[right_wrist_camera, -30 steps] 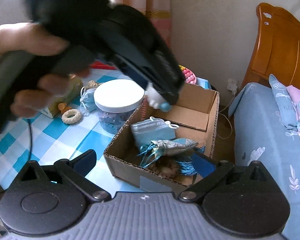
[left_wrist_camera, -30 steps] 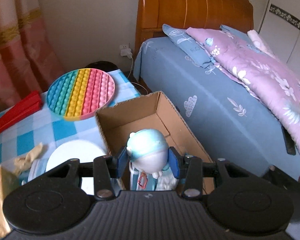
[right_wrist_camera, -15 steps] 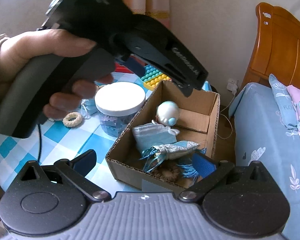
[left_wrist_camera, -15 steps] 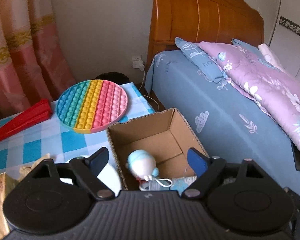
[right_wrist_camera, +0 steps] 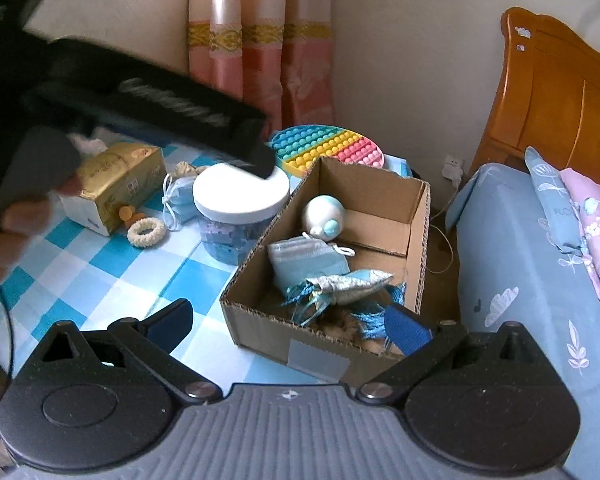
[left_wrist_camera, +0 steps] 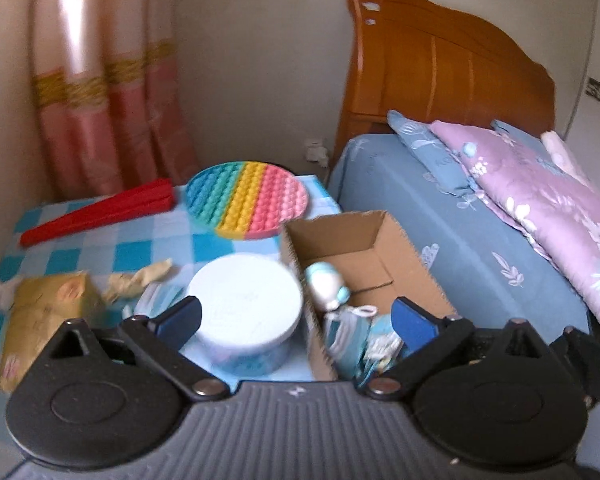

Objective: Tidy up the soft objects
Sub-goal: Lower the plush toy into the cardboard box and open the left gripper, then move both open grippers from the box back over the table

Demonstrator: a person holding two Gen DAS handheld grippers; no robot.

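Two grippers are hanging over the checked tablecloth (right_wrist_camera: 112, 256): the right gripper (right_wrist_camera: 288, 322) is standing wide apart and empty, and the left gripper (left_wrist_camera: 296, 320) is opening, nothing between its pads. Beyond them the round soft toy (right_wrist_camera: 323, 216) is lying inside the cardboard box (right_wrist_camera: 416, 248), beside a face mask (right_wrist_camera: 306, 262) and tasselled pouch (right_wrist_camera: 350, 284).
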